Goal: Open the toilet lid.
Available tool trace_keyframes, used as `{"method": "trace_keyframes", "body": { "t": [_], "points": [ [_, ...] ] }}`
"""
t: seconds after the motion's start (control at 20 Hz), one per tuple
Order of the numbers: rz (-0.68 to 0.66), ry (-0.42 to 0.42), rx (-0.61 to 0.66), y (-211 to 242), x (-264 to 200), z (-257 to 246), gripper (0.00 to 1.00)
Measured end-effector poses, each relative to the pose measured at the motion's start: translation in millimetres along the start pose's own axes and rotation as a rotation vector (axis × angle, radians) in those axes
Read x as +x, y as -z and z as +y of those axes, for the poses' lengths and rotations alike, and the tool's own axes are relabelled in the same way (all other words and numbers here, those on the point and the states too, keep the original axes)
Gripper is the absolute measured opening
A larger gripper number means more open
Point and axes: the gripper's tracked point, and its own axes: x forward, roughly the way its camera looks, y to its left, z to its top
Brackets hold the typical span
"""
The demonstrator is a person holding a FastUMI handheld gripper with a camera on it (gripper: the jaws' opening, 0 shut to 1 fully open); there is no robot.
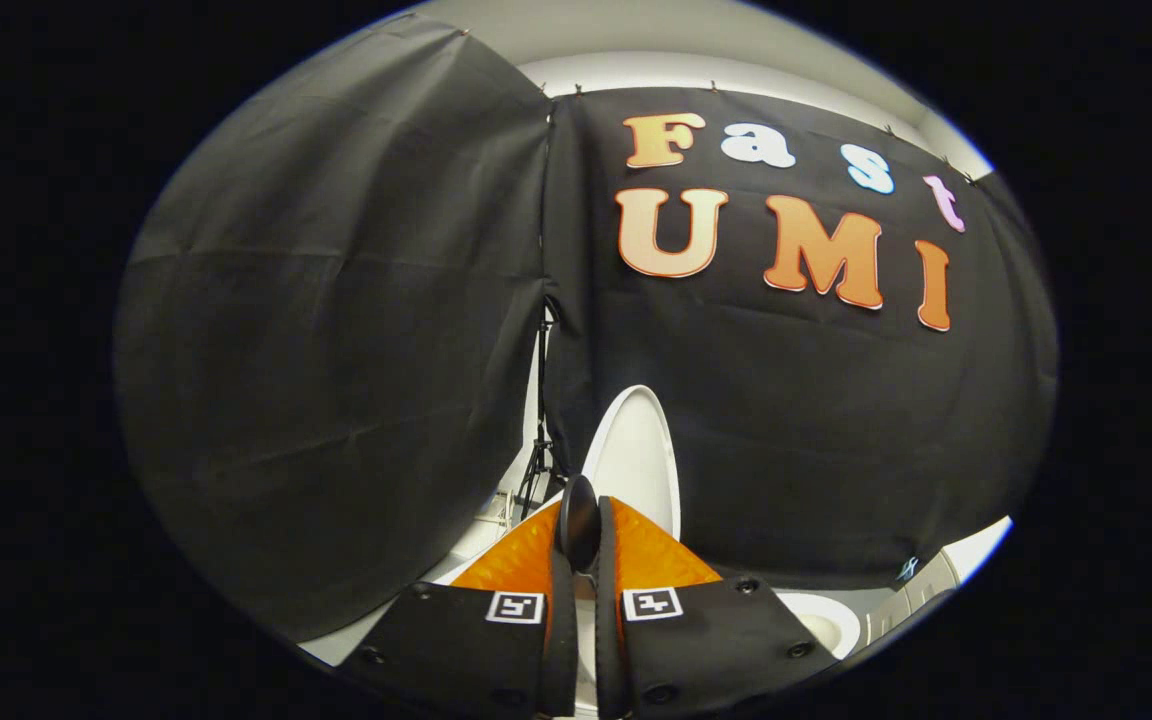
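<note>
White toilet lid [636, 455] stands upright against black cloth, its edge clenched between the tongs [584, 525].

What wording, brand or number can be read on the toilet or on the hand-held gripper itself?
White oval plastic toilet lid, standing raised: no text on it.
Two square black-and-white marker tags on the gripper: coded patterns, not words or numbers.
The jaws stand almost together at the lid's lower edge; whether they press on it cannot be told.
</note>
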Motion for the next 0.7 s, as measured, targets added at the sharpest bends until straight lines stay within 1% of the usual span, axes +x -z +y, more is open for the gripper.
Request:
{"method": "trace_keyframes", "body": {
  "t": [0.15, 0.3, 0.4, 0.45, 0.6, 0.7],
  "points": [
    [0.017, 0.008, -0.014, 1.4, 5.6, 4.8, 0.15],
    [0.023, 0.053, -0.079, -0.8, 1.5, -4.8, 0.18],
    [0.019, 0.066, -0.068, -0.6, 0.1, -7.7, 0.18],
    [0.009, 0.059, -0.069, -2.9, 0.3, -4.5, 0.20],
    [-0.010, 0.024, -0.147, -15.0, -0.5, 5.4, 0.42],
    [-0.017, -0.035, -0.186, -20.1, -4.5, 21.2, 0.56]
  ]
}}
